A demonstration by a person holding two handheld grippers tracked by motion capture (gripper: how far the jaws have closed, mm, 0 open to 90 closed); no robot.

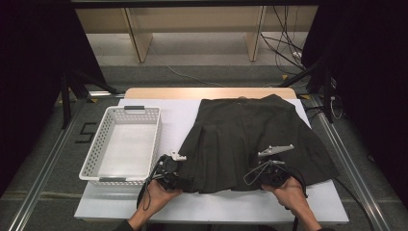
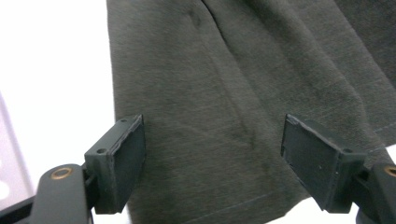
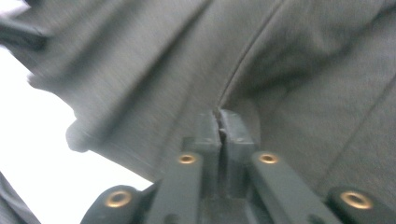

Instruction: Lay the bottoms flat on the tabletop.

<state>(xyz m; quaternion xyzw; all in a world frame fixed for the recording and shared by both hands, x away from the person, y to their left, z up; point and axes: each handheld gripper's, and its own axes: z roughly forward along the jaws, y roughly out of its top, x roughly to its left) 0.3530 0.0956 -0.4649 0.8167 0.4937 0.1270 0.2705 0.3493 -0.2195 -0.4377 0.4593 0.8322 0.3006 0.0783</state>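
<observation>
Left tongs (image 2: 212,154) spread wide over the skirt's (image 1: 250,139) hem, jaws apart with cloth between them, not pinching. Right tongs (image 3: 219,128) clamped together on a fold of the skirt, pads pressed tight at the cloth. Seen from the high view: left tongs (image 1: 169,171) at the skirt's 7 o'clock corner, right tongs (image 1: 272,173) at its 5 o'clock edge. Skirt spread flat on the white desk (image 1: 211,204), waistband toward 12 o'clock, hem toward 6. White basket (image 1: 96,154) at 9 o'clock of the skirt, just beside the left tongs.
</observation>
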